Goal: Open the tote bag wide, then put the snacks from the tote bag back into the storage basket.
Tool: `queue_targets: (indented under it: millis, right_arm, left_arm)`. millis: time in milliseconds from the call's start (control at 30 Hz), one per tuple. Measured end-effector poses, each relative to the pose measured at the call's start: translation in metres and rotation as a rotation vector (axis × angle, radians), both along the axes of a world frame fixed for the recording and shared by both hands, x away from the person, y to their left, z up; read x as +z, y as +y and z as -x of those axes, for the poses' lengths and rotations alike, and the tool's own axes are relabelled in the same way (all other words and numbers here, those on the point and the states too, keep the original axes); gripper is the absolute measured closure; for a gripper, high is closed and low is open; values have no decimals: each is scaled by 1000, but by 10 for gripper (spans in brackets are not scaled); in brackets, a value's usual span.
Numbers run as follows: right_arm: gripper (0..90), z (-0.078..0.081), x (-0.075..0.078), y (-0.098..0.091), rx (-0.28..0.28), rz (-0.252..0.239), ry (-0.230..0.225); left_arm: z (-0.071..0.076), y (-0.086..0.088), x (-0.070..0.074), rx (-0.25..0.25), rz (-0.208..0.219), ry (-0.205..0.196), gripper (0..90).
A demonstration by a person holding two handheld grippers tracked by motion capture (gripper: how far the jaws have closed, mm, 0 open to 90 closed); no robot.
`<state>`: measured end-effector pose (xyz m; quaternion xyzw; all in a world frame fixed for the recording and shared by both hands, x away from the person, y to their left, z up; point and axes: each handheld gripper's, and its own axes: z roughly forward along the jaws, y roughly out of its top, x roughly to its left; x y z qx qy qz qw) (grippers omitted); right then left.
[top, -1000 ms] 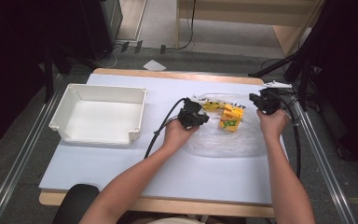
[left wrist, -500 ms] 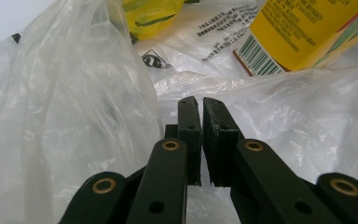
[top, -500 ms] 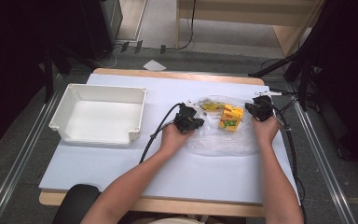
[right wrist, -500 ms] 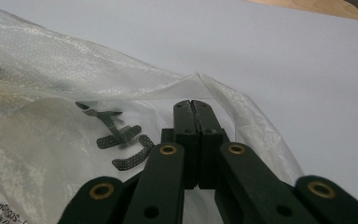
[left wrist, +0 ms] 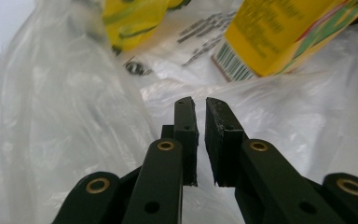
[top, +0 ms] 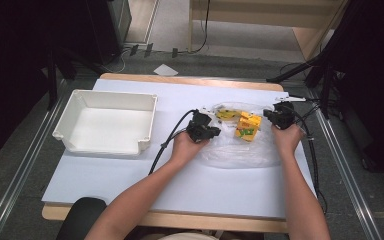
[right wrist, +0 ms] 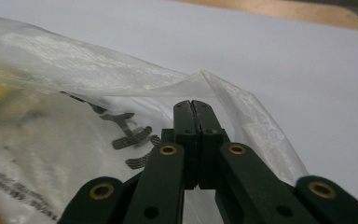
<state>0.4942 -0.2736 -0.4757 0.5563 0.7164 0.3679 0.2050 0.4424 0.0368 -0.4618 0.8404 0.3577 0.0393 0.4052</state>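
Note:
A clear plastic bag (top: pixel 240 150) lies on the white table sheet (top: pixel 180 175) with a yellow box (top: pixel 247 126) and a yellow packet (top: pixel 225 115) inside. My left gripper (top: pixel 213 132) is at the bag's left side. In the left gripper view its jaws (left wrist: pixel 200 105) have just been opening and stand a narrow gap apart over the film (left wrist: pixel 65 116), nothing pinched, with the yellow box (left wrist: pixel 284 32) and packet (left wrist: pixel 130 18) ahead. My right gripper (top: pixel 268 114) is at the bag's right edge. Its jaws (right wrist: pixel 193 105) are pressed together where the film (right wrist: pixel 98 74) rises to a peak.
A white bin (top: pixel 112 93) stands on the left of the table, with nothing in it. Black cables (top: pixel 167 140) trail from both grippers across the sheet. Bare white sheet (right wrist: pixel 284 46) lies beyond the bag.
My right gripper has come down and slightly leftward onto the bag's right edge. The left hand has stayed in place at the bag's left side.

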Motion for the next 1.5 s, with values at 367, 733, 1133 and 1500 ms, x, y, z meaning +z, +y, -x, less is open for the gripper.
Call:
queue_targets:
  millis: [367,733,1133,1500]
  right_arm:
    - [879,15,46,-1,77,-34,-19]
    - [755,38,63,-3,128,-40,-9]
    - [628,94,66,6,203,-62,-16]
    - [541,135,60,15,282,-70,-31]
  left_arm:
    - [2,4,33,-81,22,26,790]
    - [6,18,51,-159,52,43,546]
    - [8,25,54,-229,28,18,422]
    - [8,28,55,-238,38,5,407]
